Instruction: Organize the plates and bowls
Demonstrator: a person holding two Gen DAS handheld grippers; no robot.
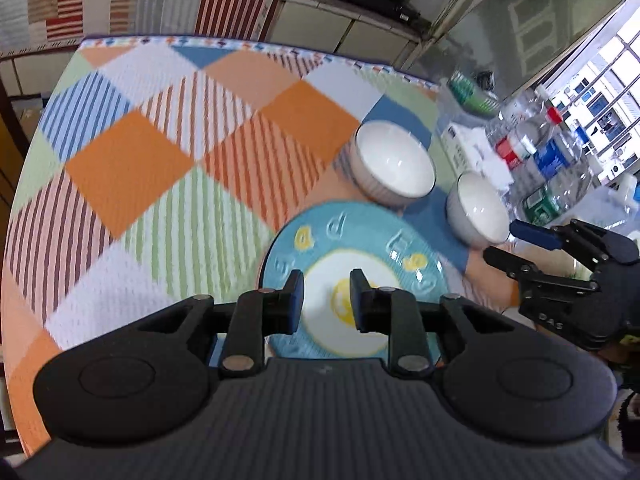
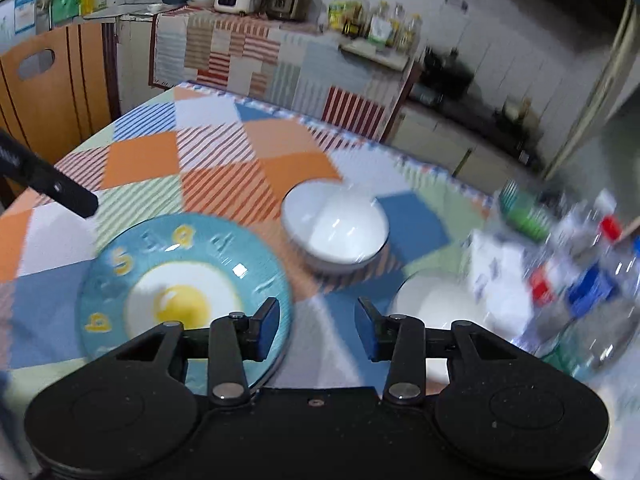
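A blue plate with a white and yellow egg picture lies on the patchwork tablecloth; it also shows in the right wrist view. Two white bowls stand beyond it: a larger one and a smaller one to its right. My left gripper is open and empty, hovering over the plate's near part. My right gripper is open and empty, between the plate's right rim and the smaller bowl; it shows in the left wrist view beside the smaller bowl.
Several plastic water bottles and a white box crowd the table's right side. A green object lies behind them. A wooden chair stands at the left. A kitchen counter runs behind the table.
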